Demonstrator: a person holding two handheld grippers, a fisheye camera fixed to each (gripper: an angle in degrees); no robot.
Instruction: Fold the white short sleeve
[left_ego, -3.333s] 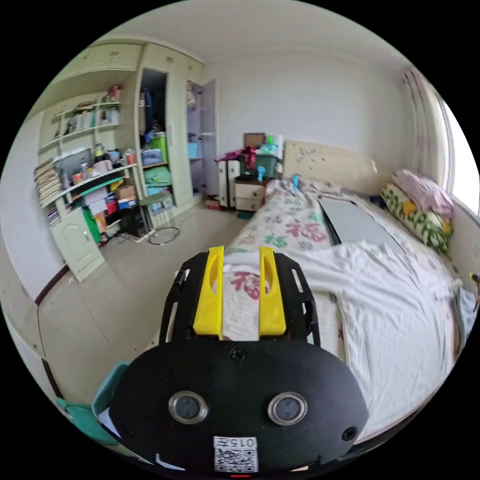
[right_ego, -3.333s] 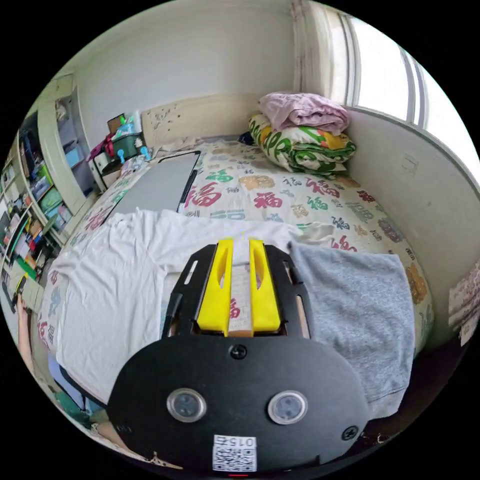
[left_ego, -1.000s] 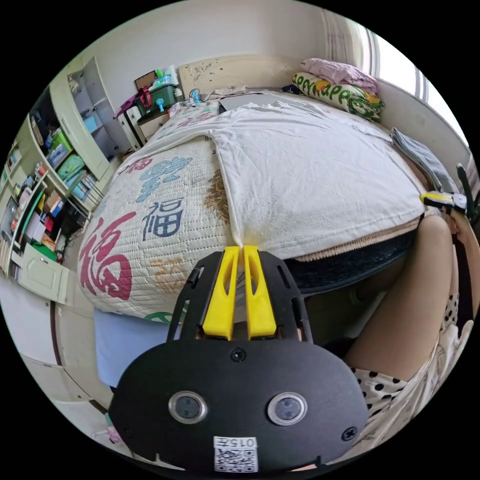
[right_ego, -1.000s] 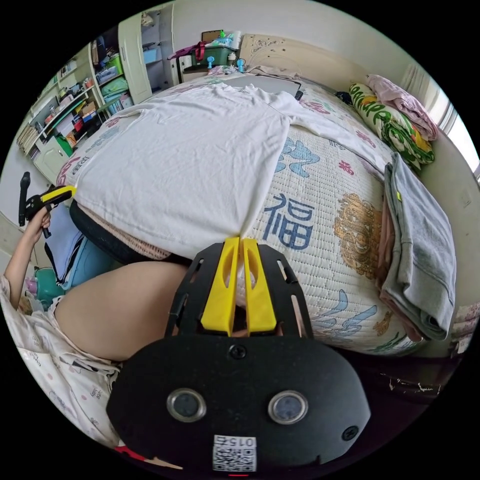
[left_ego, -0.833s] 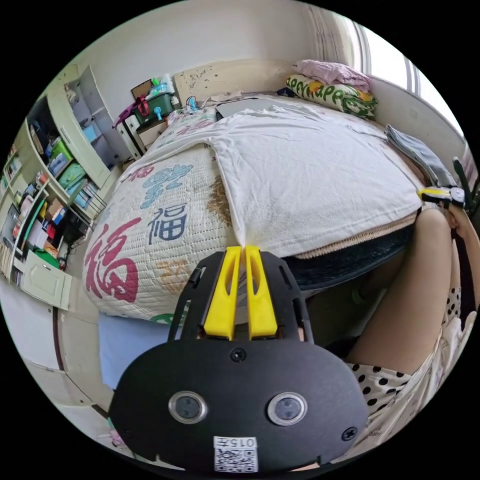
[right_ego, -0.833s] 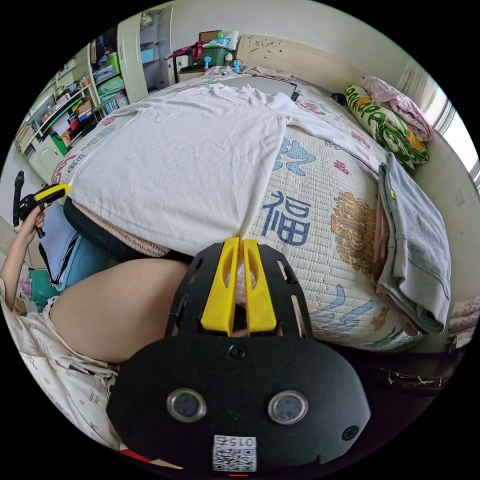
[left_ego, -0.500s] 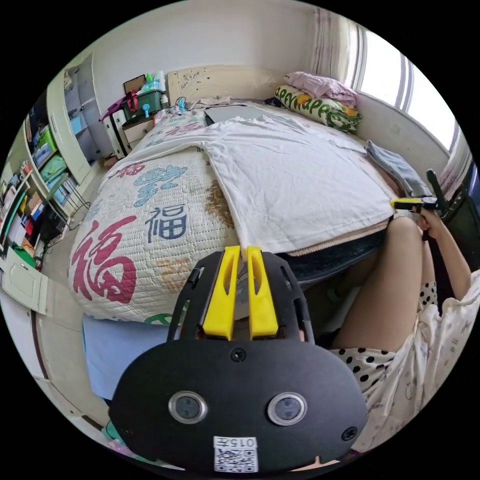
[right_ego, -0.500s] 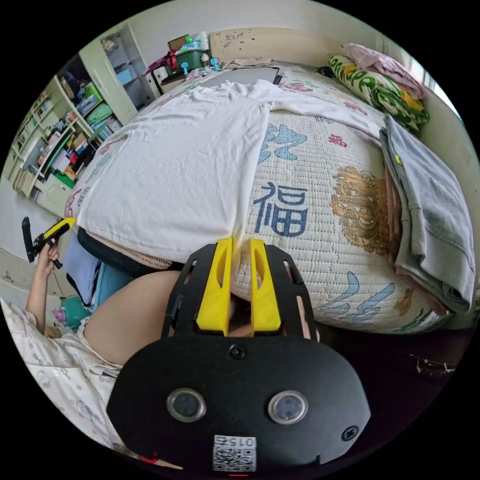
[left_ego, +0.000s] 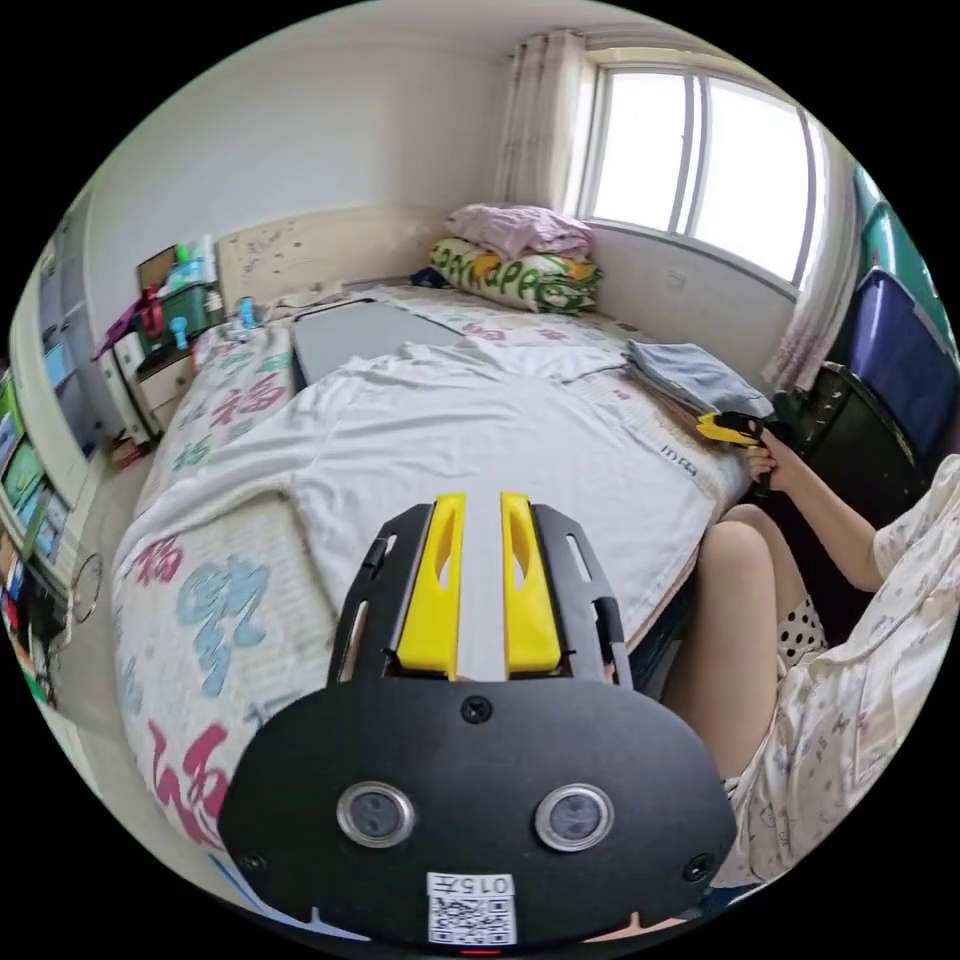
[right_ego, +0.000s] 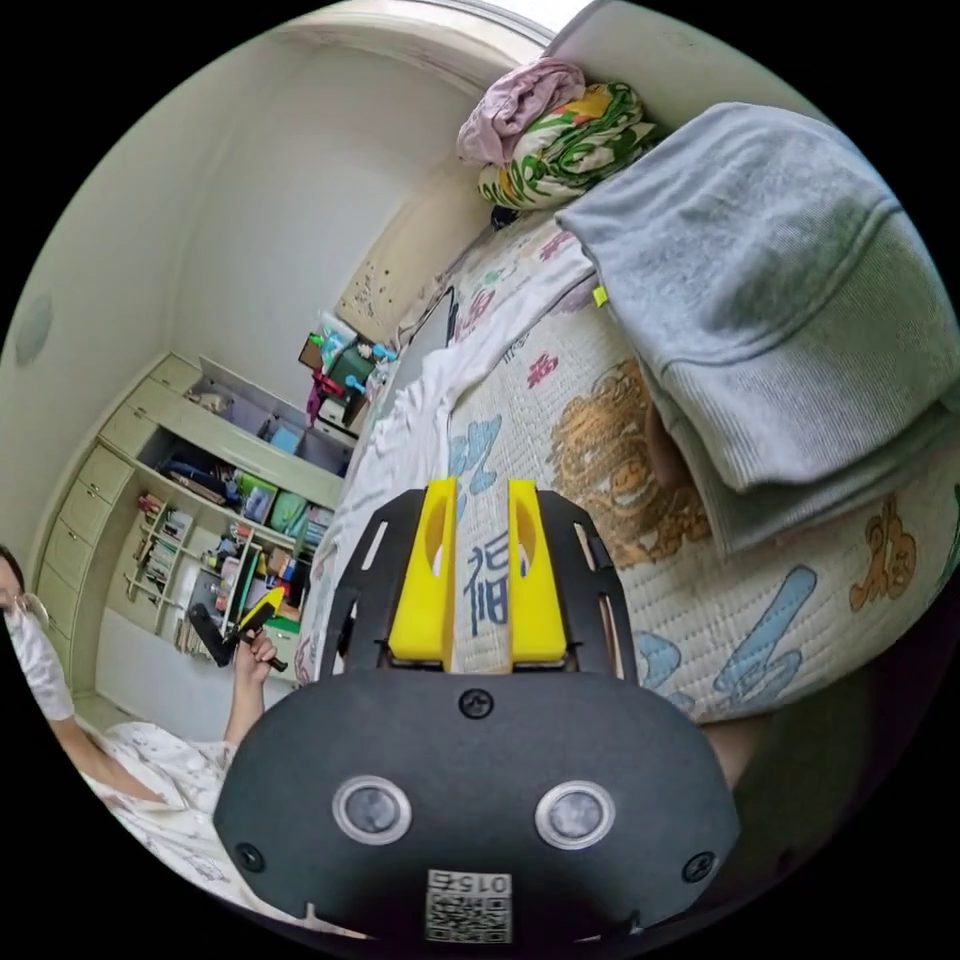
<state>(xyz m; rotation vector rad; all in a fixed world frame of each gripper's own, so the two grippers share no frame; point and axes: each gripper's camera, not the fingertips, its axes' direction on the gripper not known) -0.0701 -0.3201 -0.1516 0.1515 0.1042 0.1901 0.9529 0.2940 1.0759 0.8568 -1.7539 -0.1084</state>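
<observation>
The white short sleeve (left_ego: 480, 440) lies spread flat on the bed (left_ego: 200, 610), collar toward the headboard, hem at the near edge. In the left gripper view my left gripper (left_ego: 482, 497) hovers over the shirt's lower part, jaws apart, holding nothing. The right gripper (left_ego: 728, 428) is held in a hand off the bed's right corner. In the right gripper view my right gripper (right_ego: 480, 485) is open above the patterned quilt (right_ego: 600, 450), beside the shirt's edge (right_ego: 410, 440). The left gripper (right_ego: 255, 615) is small, in a hand at lower left.
A folded grey garment (right_ego: 780, 280) lies on the bed's corner (left_ego: 690, 365). Rolled bedding (left_ego: 515, 270) sits under the window, and a grey board (left_ego: 350, 330) lies near the headboard. The person's leg (left_ego: 750, 620) presses against the bed edge. Shelves (right_ego: 220, 480) line the far wall.
Both grippers were shut on the shirt's hem corners a second ago; they have opened, let go and lifted away. The shirt now lies flat.
</observation>
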